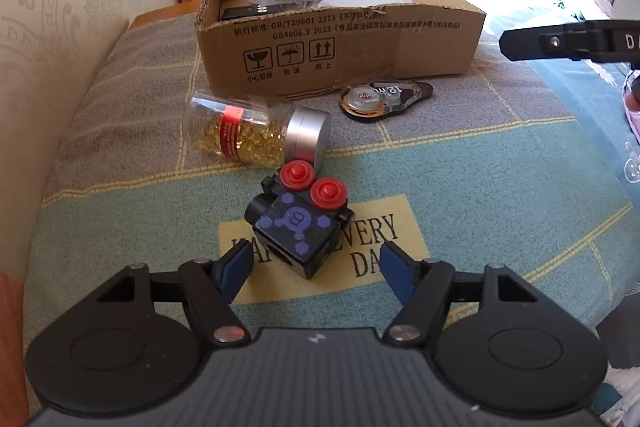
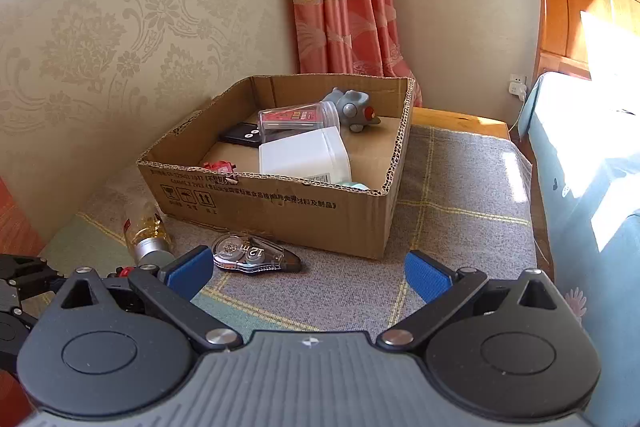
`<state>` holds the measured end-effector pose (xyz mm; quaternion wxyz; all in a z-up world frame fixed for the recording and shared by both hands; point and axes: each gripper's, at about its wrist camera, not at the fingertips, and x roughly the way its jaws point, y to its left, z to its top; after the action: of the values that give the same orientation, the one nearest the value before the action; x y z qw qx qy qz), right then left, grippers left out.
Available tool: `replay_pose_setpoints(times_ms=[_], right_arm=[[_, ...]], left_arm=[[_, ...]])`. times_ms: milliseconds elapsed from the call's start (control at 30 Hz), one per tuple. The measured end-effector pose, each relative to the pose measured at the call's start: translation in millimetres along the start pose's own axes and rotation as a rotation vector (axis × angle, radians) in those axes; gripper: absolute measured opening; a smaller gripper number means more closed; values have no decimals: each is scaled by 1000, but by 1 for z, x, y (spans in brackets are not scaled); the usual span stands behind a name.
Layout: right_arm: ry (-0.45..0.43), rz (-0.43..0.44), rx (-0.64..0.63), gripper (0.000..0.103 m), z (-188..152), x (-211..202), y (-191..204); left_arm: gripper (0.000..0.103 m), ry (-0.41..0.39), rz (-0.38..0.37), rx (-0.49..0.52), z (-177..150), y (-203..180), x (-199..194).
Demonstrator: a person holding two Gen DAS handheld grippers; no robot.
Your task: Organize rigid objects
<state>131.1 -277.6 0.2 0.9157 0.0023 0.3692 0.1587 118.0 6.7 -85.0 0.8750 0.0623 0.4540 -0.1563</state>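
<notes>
Cardboard box (image 2: 280,203) with white container (image 2: 304,155) inside

bare blanket (image 2: 460,195) is left free right of the cardboard box (image 2: 360,223); the front is blocked by tape dispenser (image 2: 256,254) and bottle (image 1: 248,131).

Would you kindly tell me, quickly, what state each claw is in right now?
Left claw: open, holding nothing; the black cube toy lies just ahead, not gripped.
Right claw: open and empty, above the blanket.
</notes>
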Motion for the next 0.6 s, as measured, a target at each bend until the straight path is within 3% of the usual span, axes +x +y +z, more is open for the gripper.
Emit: replay_pose_setpoints(times_ms=[167, 467, 500, 600], right_arm=[[3, -10, 6, 103, -1, 0, 2], [22, -17, 4, 103, -4, 4, 7], [26, -21, -2, 103, -5, 4, 9], [44, -42, -25, 103, -8, 8, 14]], left_arm=[[71, -33, -38, -28, 5, -6, 5], [74, -86, -14, -81, 20, -8, 20], [72, -92, -6, -86, 21, -8, 21], [49, -103, 44, -72, 22, -10, 21]])
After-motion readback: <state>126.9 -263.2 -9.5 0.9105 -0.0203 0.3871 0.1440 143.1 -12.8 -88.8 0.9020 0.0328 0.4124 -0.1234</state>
